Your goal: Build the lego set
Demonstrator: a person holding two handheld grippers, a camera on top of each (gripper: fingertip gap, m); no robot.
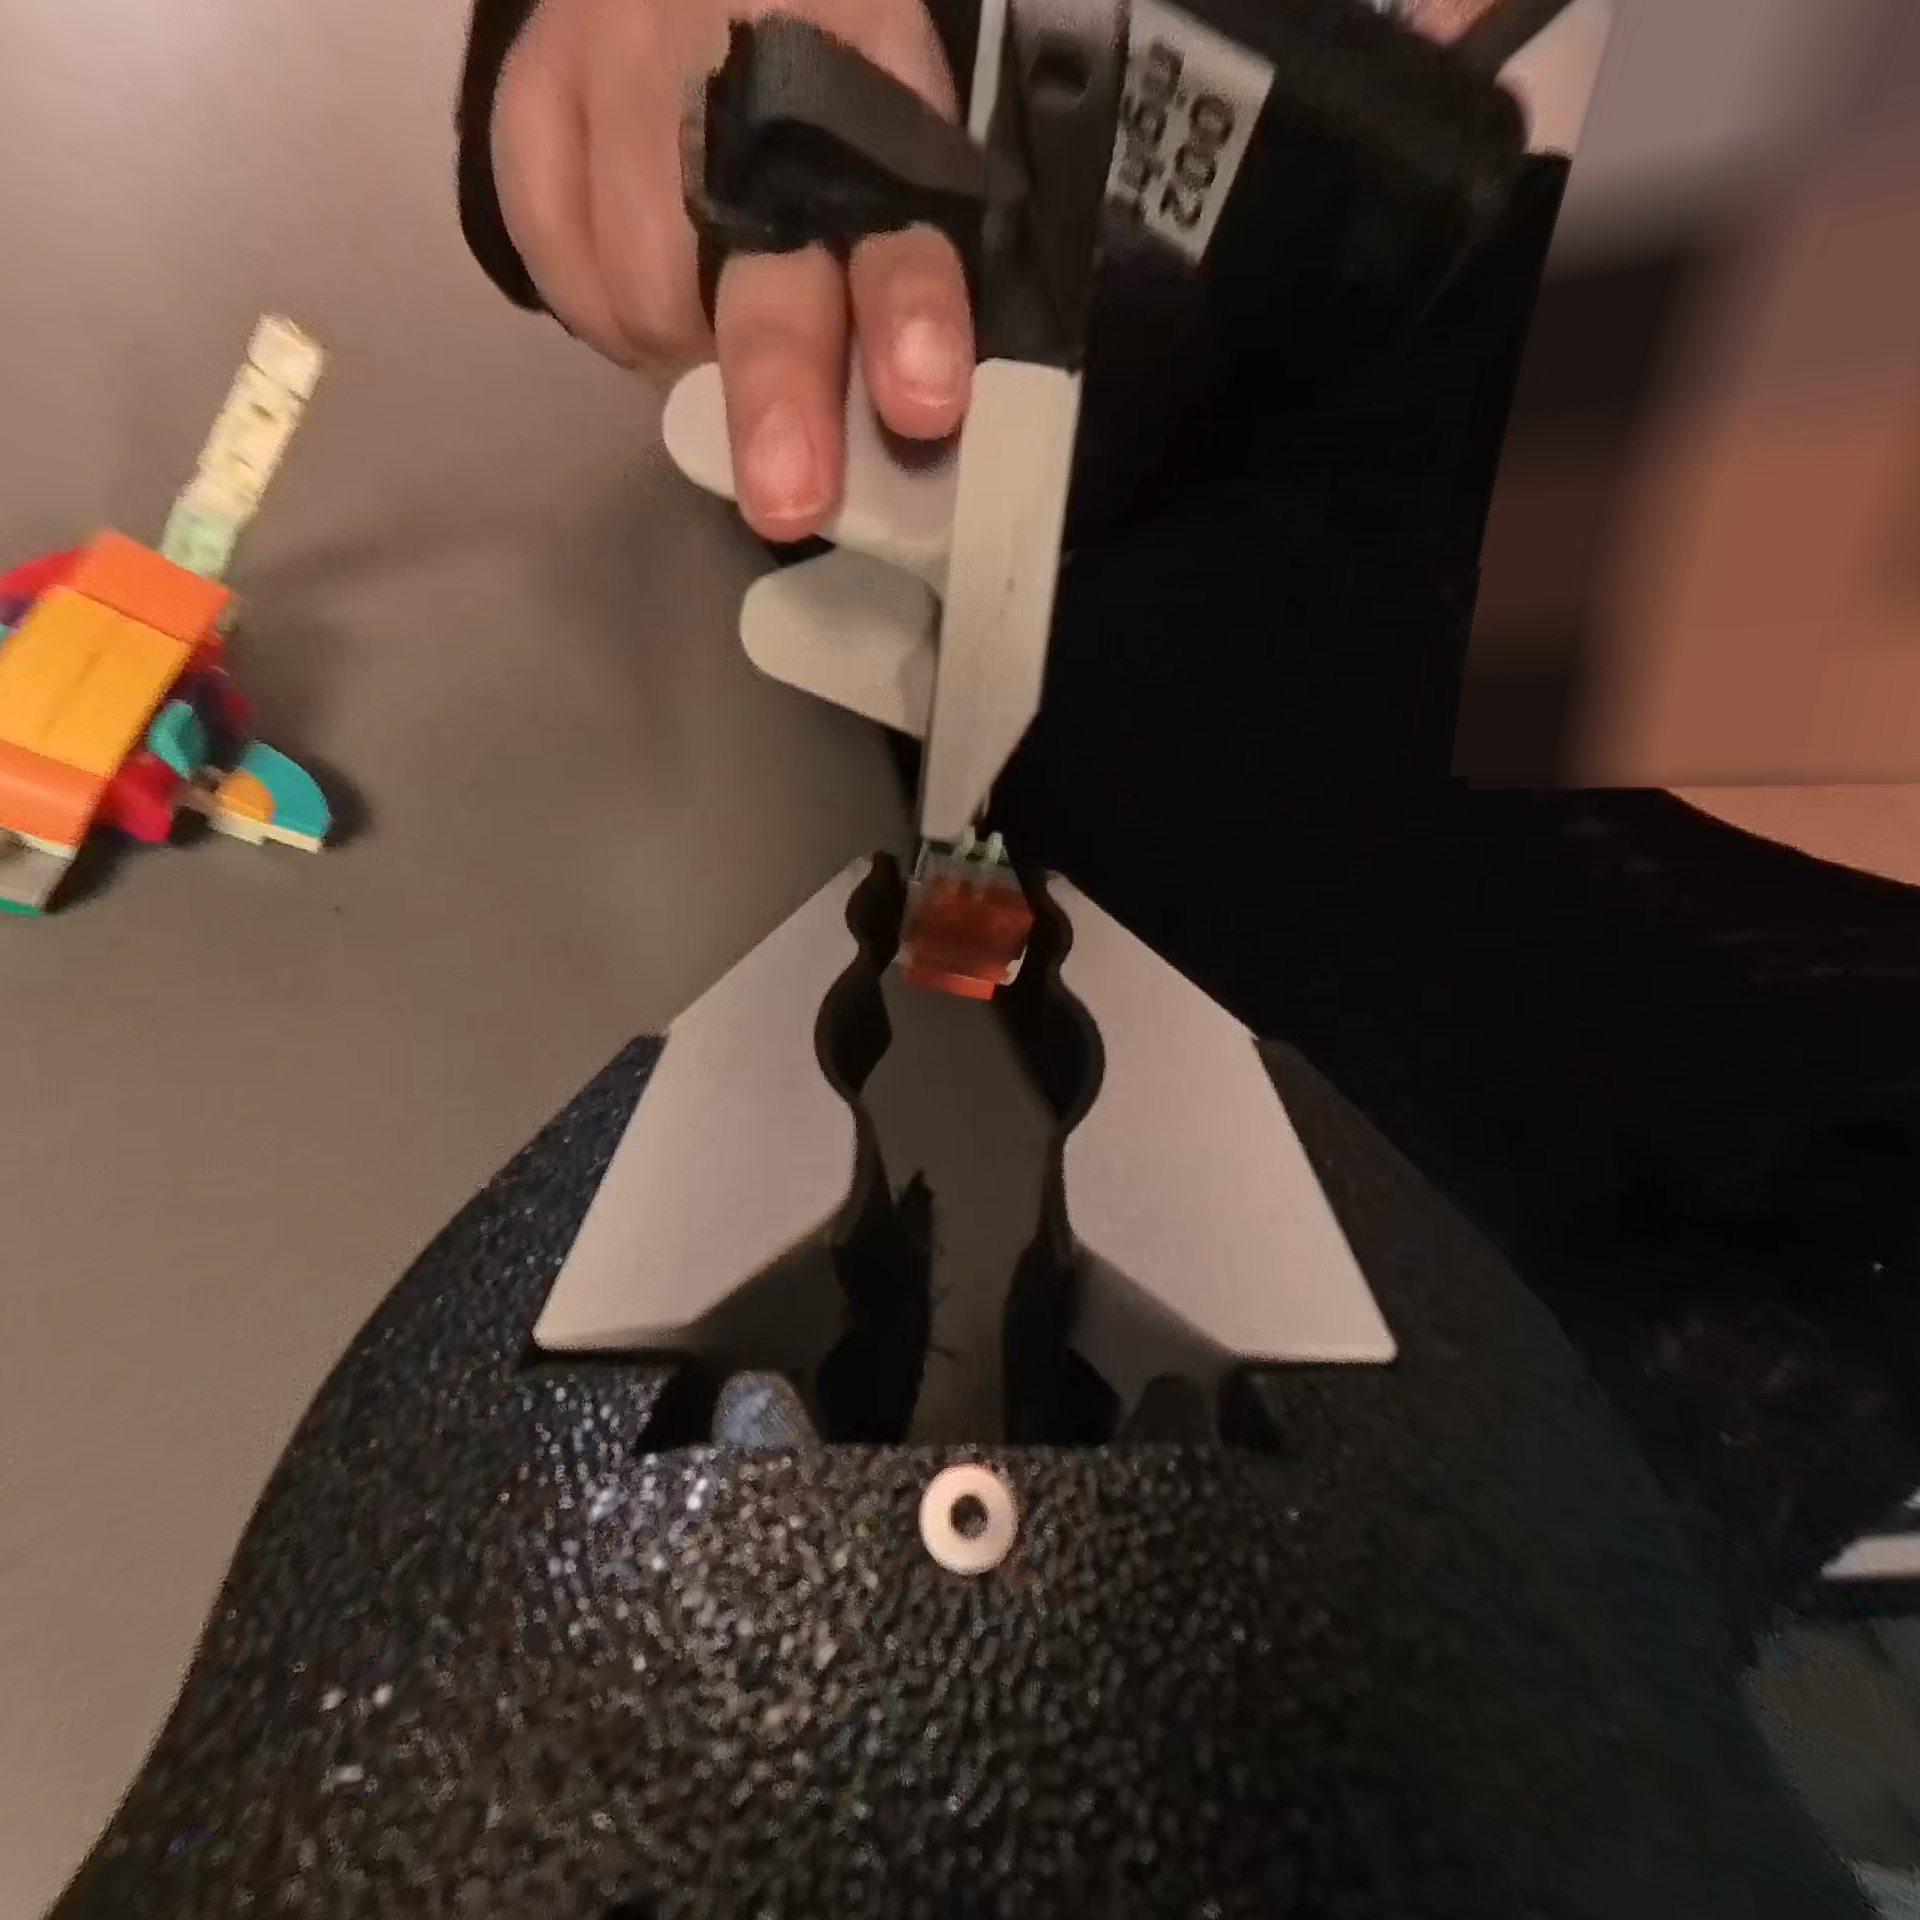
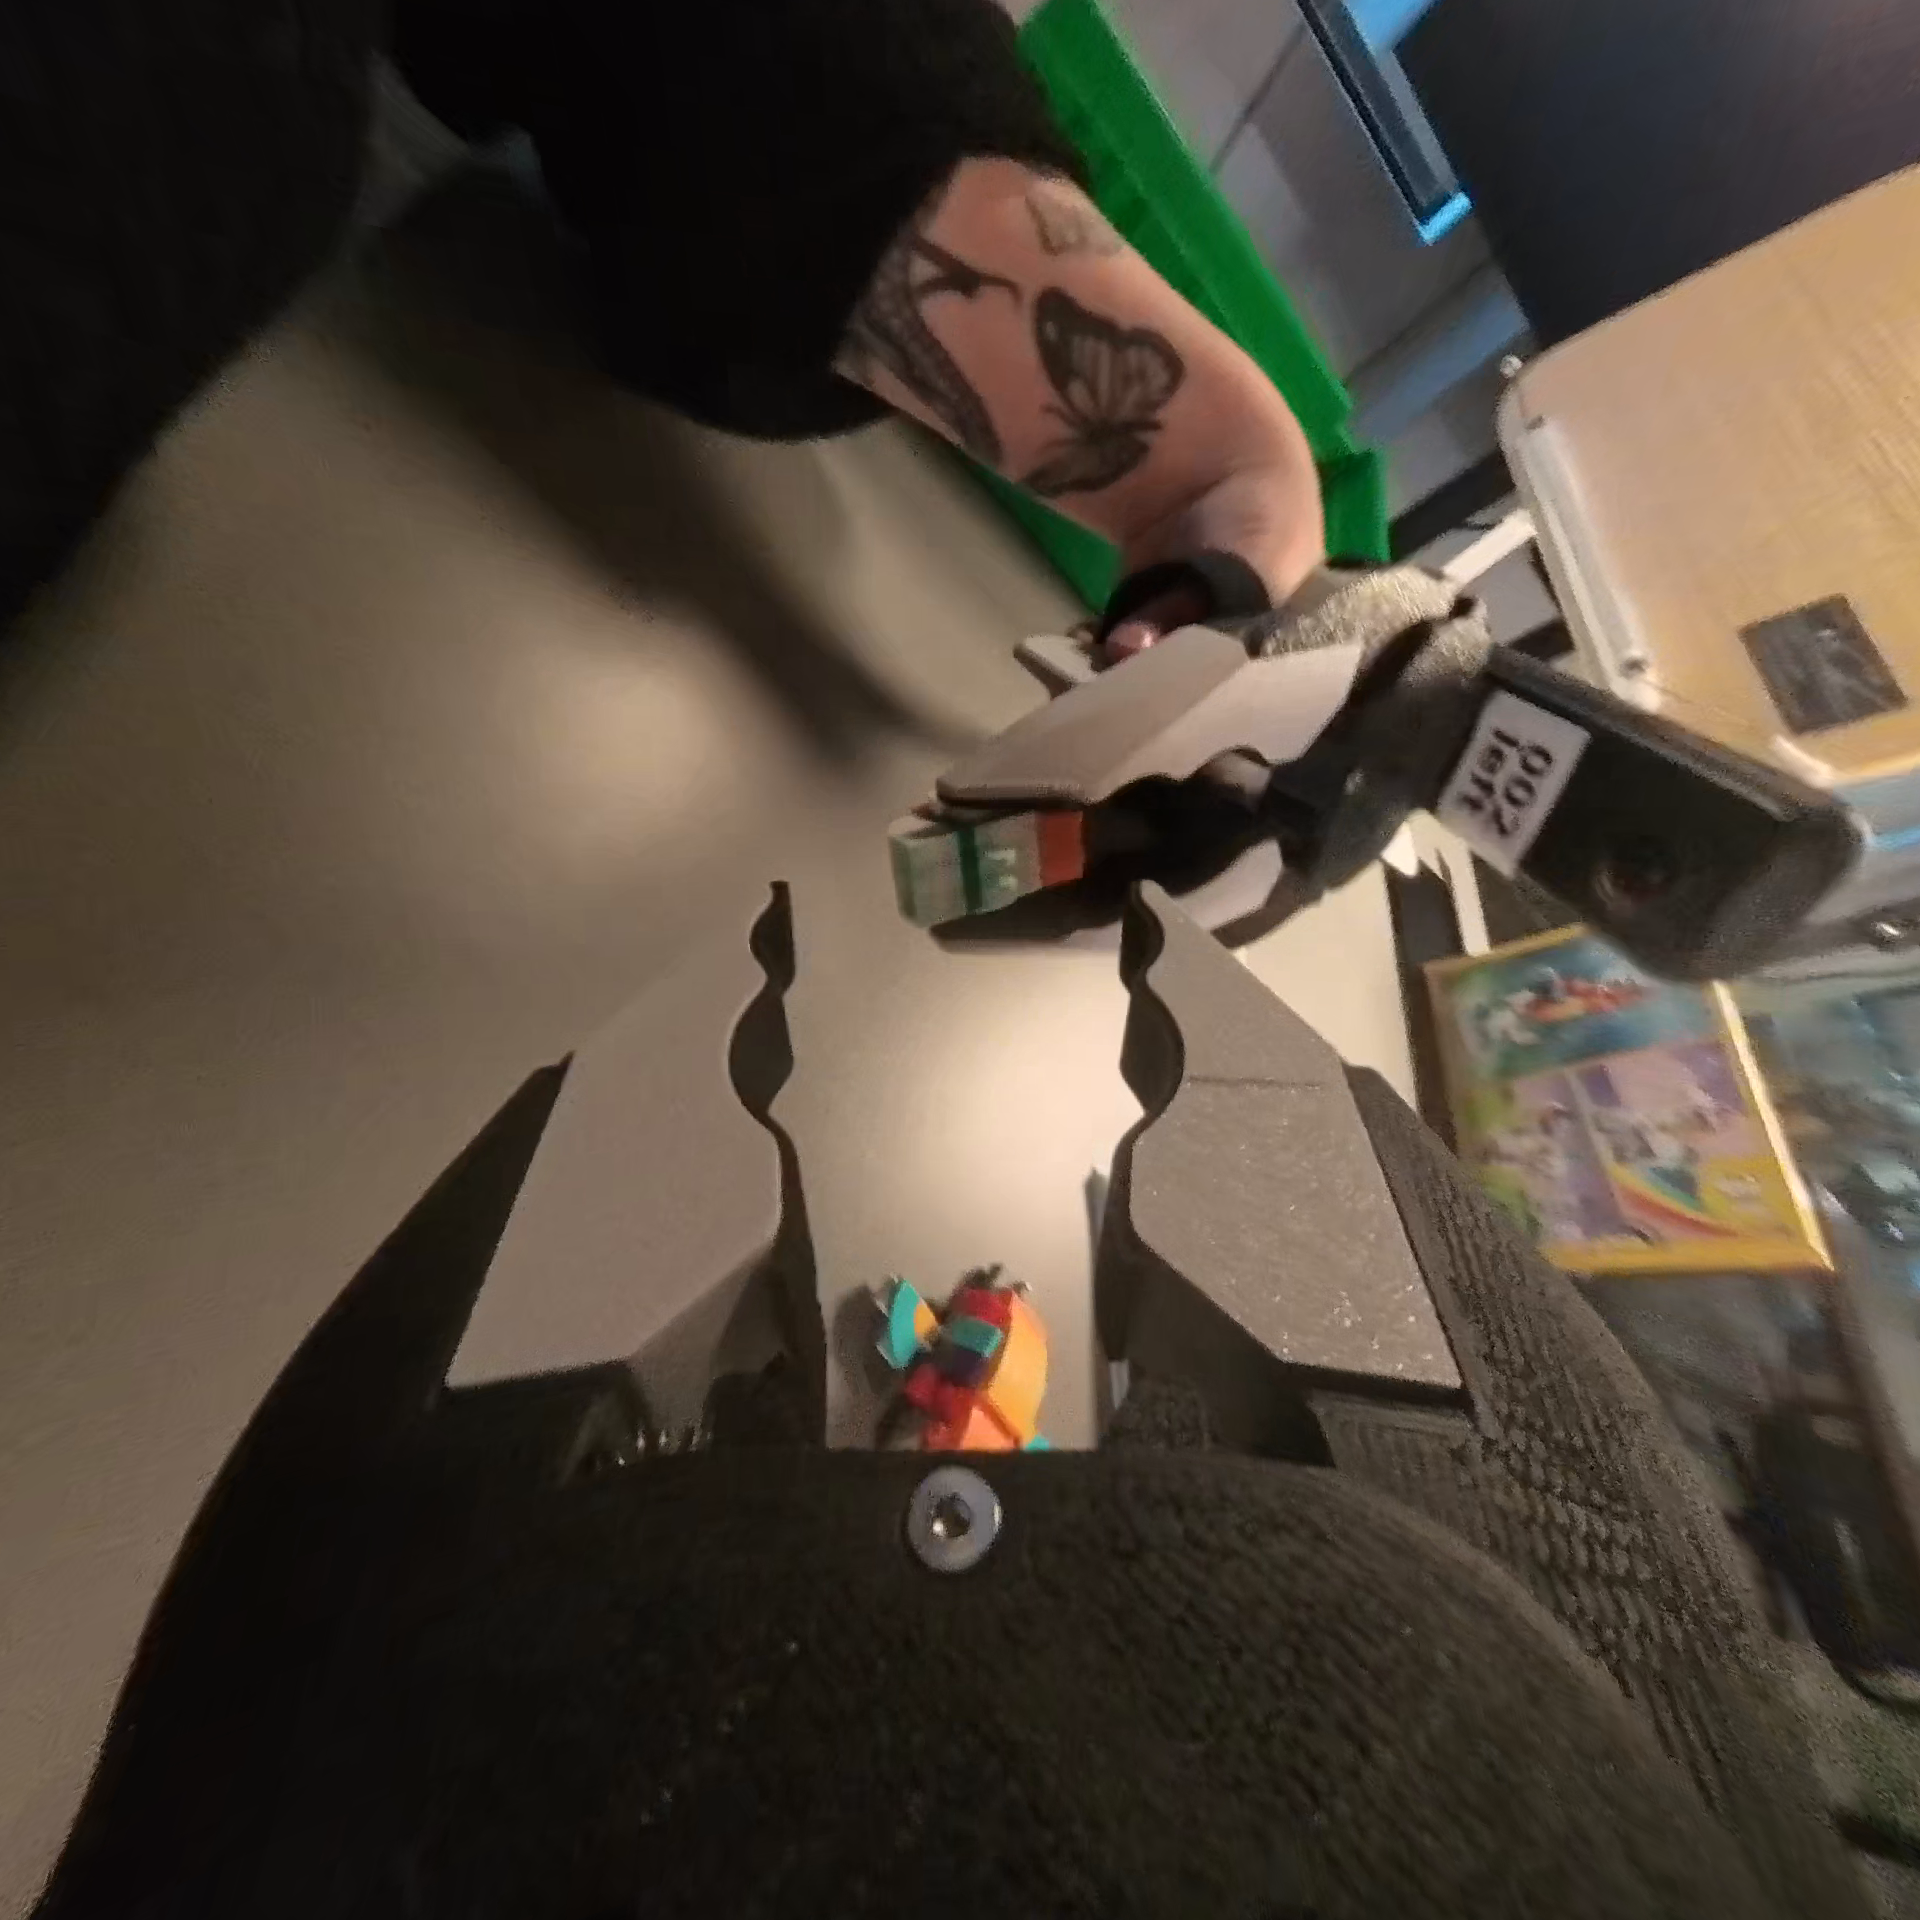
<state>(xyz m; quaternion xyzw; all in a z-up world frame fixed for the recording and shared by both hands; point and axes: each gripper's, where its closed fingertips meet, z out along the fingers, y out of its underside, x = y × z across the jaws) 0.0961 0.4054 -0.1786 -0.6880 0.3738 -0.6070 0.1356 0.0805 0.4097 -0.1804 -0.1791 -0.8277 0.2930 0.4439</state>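
In the left wrist view, nearest to us, our left gripper (image 1: 966, 894) has its jaws drawn narrow on a small brick stack (image 1: 961, 935). The red-orange end sits at frame centre between the tips, with pale green studs showing on its far side. The right wrist view shows the same stack from the side, right of centre: red-orange at the clamped end, then pale and green layers jutting free beyond the tips.

Our right gripper (image 2: 956, 909) stands wide, with nothing between its fingers. The free green end of the stack lies just past its tips, roughly in line with the gap. Whether either tip touches the stack, we cannot tell. Through the same gap, low in that frame, the half-built model (image 2: 966, 1371) rests on the grey table (image 2: 468, 935), well apart from the stack. In the left view the model sits at the left edge: orange and yellow blocks, teal curved pieces, and a pale strip rising from its far side.

Farther off, at the right of the right view, lies a colourful printed box or booklet (image 2: 1621, 1122), with a green object (image 2: 1195, 260) at the top.

We judge the step to be a two-gripper handling of this sub-assembly, either a handover or a press to seat its layers, before it joins the model. The next move calls for centring the right fingers around the free end and narrowing squarely. The left grip must stay firm, so that the short stack neither twists nor splits at a seam.
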